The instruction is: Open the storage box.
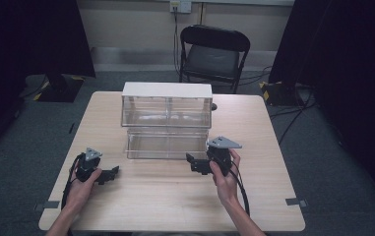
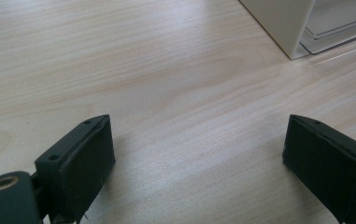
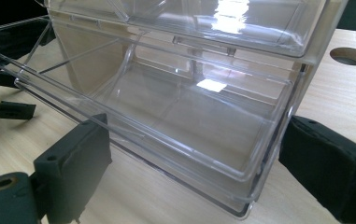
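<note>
Both grippers, left [image 1: 110,174] and right [image 1: 191,162], are gaping wide, holding nothing; right one is facing the pulled-out clear drawer [image 1: 168,144] mid-table.

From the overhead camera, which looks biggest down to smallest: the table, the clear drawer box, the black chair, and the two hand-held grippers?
1. Table
2. Clear drawer box
3. Black chair, though it stands farther off, so unsure
4. Right gripper and left gripper, about alike

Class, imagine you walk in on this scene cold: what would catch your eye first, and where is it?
The clear plastic drawer unit with a white top, at the middle of the wooden table, its lower drawer pulled out toward the person. Next, the two black grippers: the right gripper open at the drawer's front corner, the left gripper open over bare wood at the left.
</note>
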### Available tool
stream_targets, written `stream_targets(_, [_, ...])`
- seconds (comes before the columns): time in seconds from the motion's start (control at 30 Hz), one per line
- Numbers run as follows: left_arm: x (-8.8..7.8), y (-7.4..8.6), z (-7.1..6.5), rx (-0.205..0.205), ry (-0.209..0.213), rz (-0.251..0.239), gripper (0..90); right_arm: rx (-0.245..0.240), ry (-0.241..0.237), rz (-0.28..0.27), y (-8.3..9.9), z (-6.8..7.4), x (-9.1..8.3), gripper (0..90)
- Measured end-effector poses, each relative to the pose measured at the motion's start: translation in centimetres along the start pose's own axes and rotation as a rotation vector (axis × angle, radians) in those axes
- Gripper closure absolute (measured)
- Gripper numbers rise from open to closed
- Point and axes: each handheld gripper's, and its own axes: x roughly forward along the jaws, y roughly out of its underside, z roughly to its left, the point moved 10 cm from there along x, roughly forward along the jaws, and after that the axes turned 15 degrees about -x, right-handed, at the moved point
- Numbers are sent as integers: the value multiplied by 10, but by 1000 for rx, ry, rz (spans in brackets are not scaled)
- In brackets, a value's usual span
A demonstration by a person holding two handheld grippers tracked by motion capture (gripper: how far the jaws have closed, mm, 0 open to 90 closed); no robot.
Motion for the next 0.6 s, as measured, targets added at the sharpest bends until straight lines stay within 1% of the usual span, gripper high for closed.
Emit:
stream_targets(0.23, [0,0,0,1,0,0,83,1,-2,-6,-5,0,3,86])
stream_targets(0.4, [0,0,0,1,0,0,83,11,0,7,-5,2,6,83])
stream_targets(0.43, [0,0,0,4,-1,0,84,8,2,1,-6,1,7,83])
stream_targets(0.6, [0,0,0,3,-1,0,83,10,6,6,-7,-2,8,86])
